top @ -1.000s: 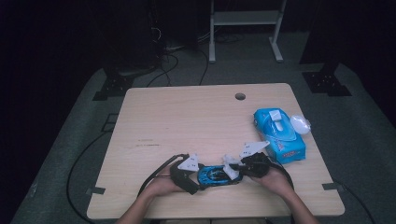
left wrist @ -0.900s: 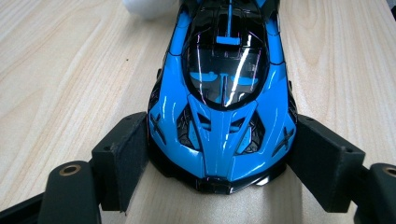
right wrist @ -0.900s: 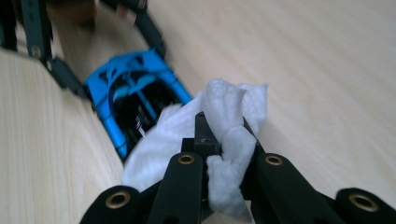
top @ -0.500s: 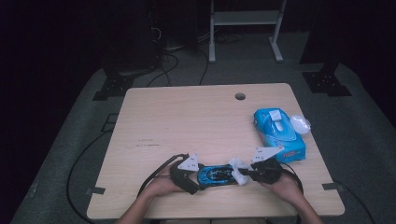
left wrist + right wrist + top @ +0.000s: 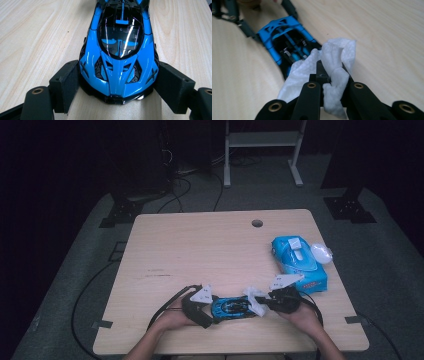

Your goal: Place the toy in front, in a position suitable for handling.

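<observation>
Blue toy car (image 5: 120,62) between black fingers (image 5: 65,83)

Both forearms enter the high view from the 6 o'clock edge and converge toward the centre. The left hand (image 5: 172,320) carries the left gripper (image 5: 209,309), which points toward 3 o'clock; its fingers (image 5: 65,83) stand apart and press on both flanks of the toy car (image 5: 120,55). The right hand (image 5: 302,315) carries the right gripper (image 5: 262,304), which points toward 9 o'clock; its fingers (image 5: 310,96) are clamped together on a white wipe (image 5: 332,65).
</observation>
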A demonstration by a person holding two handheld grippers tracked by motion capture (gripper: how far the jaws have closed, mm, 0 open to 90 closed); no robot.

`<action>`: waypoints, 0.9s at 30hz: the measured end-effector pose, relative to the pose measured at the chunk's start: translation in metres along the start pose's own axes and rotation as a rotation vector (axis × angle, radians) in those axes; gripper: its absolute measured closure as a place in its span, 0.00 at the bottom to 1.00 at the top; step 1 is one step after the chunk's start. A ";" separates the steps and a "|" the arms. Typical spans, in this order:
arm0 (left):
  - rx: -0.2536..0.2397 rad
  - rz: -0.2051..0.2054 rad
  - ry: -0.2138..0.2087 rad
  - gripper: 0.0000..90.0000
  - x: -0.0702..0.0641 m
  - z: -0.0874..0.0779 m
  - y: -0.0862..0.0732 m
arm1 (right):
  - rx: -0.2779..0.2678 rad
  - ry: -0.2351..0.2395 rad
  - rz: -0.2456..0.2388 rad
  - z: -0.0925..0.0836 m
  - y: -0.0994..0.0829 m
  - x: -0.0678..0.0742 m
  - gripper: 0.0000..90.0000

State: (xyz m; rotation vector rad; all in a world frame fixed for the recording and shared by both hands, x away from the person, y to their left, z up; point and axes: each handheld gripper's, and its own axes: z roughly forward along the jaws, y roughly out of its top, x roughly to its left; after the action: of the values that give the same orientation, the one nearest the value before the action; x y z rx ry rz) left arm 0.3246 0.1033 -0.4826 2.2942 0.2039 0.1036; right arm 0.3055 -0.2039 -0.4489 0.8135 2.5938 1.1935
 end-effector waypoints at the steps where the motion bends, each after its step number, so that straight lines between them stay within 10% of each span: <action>1: 0.000 -0.001 0.001 0.26 0.000 0.000 0.000 | -0.003 0.010 0.000 -0.002 -0.003 0.004 0.93; 27: 0.001 0.004 -0.003 0.26 0.000 0.000 0.000 | -0.008 0.055 0.002 -0.002 0.003 0.007 0.93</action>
State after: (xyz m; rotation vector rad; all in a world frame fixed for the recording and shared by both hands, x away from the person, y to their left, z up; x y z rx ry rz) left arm 0.3247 0.1028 -0.4825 2.2957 0.1977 0.1027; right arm 0.3003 -0.2004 -0.4446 0.7925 2.6301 1.2428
